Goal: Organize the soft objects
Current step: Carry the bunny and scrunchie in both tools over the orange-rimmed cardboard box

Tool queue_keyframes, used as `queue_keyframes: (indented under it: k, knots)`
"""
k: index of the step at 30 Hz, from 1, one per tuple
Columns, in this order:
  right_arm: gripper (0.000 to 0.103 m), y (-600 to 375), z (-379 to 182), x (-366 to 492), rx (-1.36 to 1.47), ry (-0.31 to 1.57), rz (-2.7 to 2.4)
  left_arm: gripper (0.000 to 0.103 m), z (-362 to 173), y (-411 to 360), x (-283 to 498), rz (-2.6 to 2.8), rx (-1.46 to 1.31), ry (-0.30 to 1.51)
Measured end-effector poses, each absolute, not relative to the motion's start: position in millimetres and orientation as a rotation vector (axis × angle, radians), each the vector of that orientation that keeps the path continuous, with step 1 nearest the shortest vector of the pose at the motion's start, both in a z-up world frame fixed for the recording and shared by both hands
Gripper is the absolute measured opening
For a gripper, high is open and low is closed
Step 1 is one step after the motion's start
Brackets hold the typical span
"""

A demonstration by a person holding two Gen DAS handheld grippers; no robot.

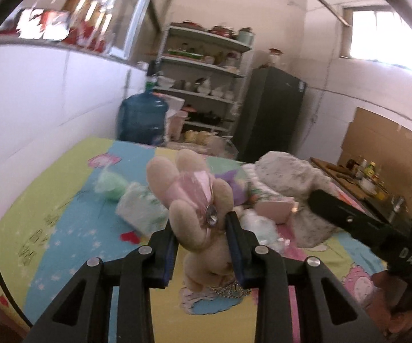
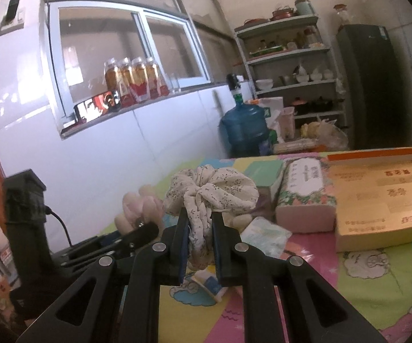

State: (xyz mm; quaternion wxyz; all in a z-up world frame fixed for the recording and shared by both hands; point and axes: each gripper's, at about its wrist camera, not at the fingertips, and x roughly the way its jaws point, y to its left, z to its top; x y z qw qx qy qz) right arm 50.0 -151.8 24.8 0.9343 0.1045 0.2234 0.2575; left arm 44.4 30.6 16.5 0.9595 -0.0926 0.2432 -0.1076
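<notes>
**Both tongs loaded; open box lies to the right**

We find the left gripper (image 1: 203, 243) clamped on a plush rabbit (image 1: 197, 200), ears forward, above the bedsheet (image 1: 63, 200). The right gripper (image 2: 200, 228), angled slightly downward, pinches a floral cloth (image 2: 211, 191). We judge the orange box (image 2: 383, 191) nearer the right hand.

The tissue pack (image 2: 306, 197) lies on the bed (image 2: 377, 285), just left of the open box (image 2: 383, 197). The water jug (image 2: 244, 128) stands behind the bed, left of the shelves (image 2: 288, 65).
</notes>
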Motion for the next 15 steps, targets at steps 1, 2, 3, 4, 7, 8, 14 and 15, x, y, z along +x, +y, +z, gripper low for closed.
queue_keyframes:
  k: [1, 2, 3, 4, 7, 8, 14, 15]
  knots:
    - [0.015, -155, 26, 49, 0.215, 0.451, 0.518, 0.032, 20, 24, 46, -0.237, -0.182, 0.492]
    - [0.015, -158, 27, 48, 0.216, 0.446, 0.509, 0.032, 23, 18, 48, -0.254, -0.178, 0.491]
    - [0.015, -163, 28, 47, 0.218, 0.439, 0.496, 0.032, 24, 14, 48, -0.264, -0.175, 0.490]
    - [0.015, -168, 29, 46, 0.221, 0.434, 0.486, 0.032, 27, 8, 50, -0.279, -0.171, 0.489]
    - [0.015, -182, 32, 44, 0.229, 0.421, 0.453, 0.032, 33, -9, 57, -0.318, -0.162, 0.486]
    - [0.015, -187, 32, 44, 0.232, 0.417, 0.442, 0.032, 34, -14, 54, -0.327, -0.162, 0.483]
    - [0.015, -221, 35, 44, 0.251, 0.394, 0.371, 0.032, 41, -50, 70, -0.387, -0.150, 0.489]
    - [0.015, -226, 36, 45, 0.252, 0.391, 0.360, 0.032, 42, -55, 73, -0.396, -0.151, 0.491]
